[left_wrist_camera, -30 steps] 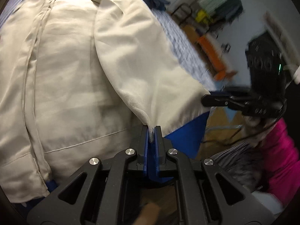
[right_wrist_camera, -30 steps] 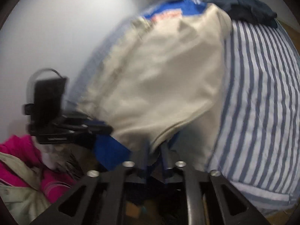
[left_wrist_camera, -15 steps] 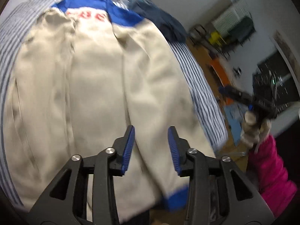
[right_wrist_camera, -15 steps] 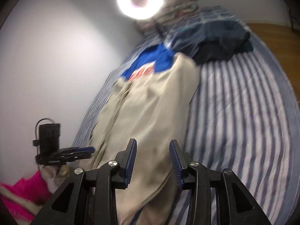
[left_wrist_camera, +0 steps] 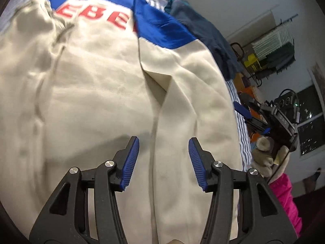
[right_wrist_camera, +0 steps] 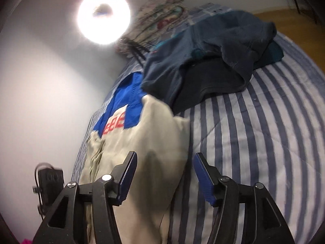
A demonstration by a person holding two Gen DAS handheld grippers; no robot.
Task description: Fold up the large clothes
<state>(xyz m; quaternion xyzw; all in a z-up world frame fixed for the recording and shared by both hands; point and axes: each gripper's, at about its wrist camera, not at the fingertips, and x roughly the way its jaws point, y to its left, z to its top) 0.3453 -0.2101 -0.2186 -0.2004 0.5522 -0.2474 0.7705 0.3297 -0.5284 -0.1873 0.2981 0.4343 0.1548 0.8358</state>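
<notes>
- Cream jacket (left_wrist_camera: 97,93) flat on striped bed (right_wrist_camera: 264,142), long axis running near to far.
- Left gripper (left_wrist_camera: 163,160) directly over it, nearer (right gripper (right_wrist_camera: 164,180) at its right edge).
- Both jaws opening, holding nothing.

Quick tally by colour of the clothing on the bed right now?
Cream and blue: 1, the jacket
Dark blue: 1 pile of dark clothes; separate pieces cannot be told apart
Total: 2, on the striped bedcover
</notes>
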